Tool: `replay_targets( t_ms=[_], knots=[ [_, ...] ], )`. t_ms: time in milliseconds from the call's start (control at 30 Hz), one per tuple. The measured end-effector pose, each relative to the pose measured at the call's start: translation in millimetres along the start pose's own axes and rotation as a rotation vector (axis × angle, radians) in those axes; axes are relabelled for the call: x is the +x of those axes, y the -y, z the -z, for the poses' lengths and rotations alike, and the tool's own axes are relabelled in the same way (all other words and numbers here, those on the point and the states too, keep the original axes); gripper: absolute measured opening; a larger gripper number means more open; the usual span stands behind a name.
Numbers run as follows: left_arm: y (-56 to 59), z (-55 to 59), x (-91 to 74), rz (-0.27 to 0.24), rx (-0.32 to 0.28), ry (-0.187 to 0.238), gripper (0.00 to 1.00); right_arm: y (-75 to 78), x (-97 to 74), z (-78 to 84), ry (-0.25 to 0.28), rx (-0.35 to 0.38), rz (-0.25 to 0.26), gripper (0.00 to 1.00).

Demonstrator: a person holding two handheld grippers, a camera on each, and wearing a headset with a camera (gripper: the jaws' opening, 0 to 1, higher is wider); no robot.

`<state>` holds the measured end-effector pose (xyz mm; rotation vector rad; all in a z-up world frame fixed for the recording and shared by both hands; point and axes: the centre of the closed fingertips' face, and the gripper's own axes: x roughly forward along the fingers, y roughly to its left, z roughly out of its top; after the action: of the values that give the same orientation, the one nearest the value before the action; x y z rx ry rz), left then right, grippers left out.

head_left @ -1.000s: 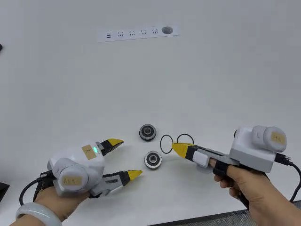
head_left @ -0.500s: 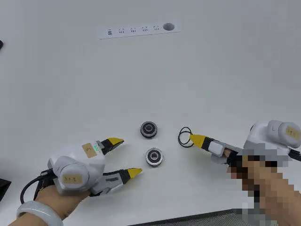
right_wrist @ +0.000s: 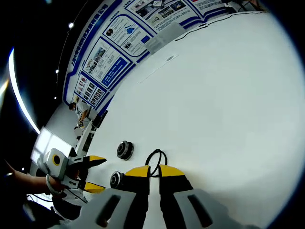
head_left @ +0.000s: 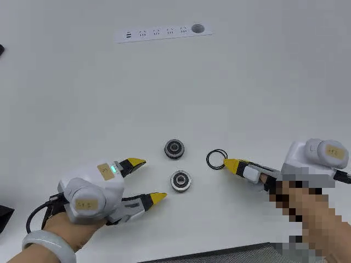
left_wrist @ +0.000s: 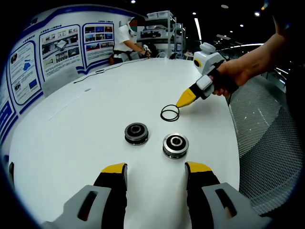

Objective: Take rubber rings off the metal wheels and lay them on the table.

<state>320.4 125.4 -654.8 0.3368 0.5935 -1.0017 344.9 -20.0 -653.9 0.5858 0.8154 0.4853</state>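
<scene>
head view: high, looking down on tabletop (head_left: 247, 98)
gripper views: low, near tabletop, facing each other
shared: wheels (head_left: 181, 181), rings (head_left: 216, 159)

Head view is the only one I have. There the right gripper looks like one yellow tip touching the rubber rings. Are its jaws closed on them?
Observer: In the right gripper view the right gripper has its jaws almost together, and the near end of the rubber rings runs into the narrow gap between them.
Operator: Is somebody near the table, outside my picture?
Observer: Yes. The left gripper view shows a person standing at the far end of the table, beside wall posters.
</scene>
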Motion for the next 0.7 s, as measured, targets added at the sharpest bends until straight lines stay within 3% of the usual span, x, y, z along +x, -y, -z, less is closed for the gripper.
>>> replay_targets(
  t_ms=[233, 433, 600, 700],
  knots=[
    [-0.4, 0.2, -0.3, 0.0, 0.004, -0.002, 0.5, 5.0, -1.4, -0.5, -0.017, -0.069, 0.015, 0.15],
    [-1.7, -1.9, -0.9, -0.004, 0.003, 0.001, 0.49, 6.9, -1.5, 5.9, -0.099, -0.273, 0.047, 0.19],
    [-1.9, -3.9, -1.0, -0.006, 0.005, 0.005, 0.49, 5.1, -1.1, 2.2, -0.099, -0.36, 0.066, 0.23],
    [-2.9, -6.3, -1.1, -0.01, 0.005, 0.01, 0.48, 2.0, -0.4, -2.4, -0.082, -0.357, 0.056, 0.23]
  ],
)
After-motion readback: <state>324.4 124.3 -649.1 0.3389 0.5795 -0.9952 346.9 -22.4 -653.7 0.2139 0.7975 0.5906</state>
